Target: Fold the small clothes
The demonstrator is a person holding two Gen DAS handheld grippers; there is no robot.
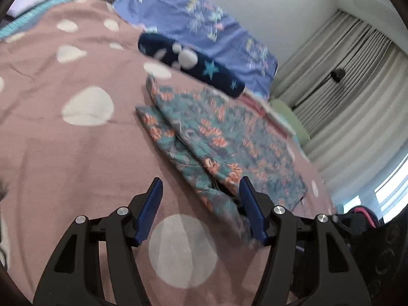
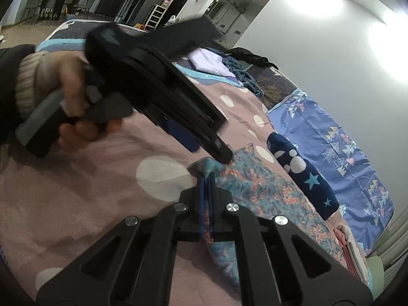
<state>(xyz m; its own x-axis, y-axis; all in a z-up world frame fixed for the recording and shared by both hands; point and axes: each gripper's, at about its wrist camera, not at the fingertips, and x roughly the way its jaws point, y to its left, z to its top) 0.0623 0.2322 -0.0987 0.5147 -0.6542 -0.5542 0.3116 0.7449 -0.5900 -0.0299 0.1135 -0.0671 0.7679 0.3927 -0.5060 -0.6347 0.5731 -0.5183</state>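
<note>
A teal garment with orange flowers lies on the pink bedspread with white dots. My left gripper is open just above it. A fold of the cloth lies against the inner side of its right pad, and the left pad is over bare bedspread. In the right wrist view my right gripper is shut on a bunched corner of the floral garment. A hand holds the left gripper, whose tip hovers right by that corner.
A rolled navy fleece with stars lies just beyond the garment, with a blue-purple patterned pillow behind it. Folded pink clothes lie at the bed's right edge. Loose clothes are heaped at the far end. Curtains hang on the right.
</note>
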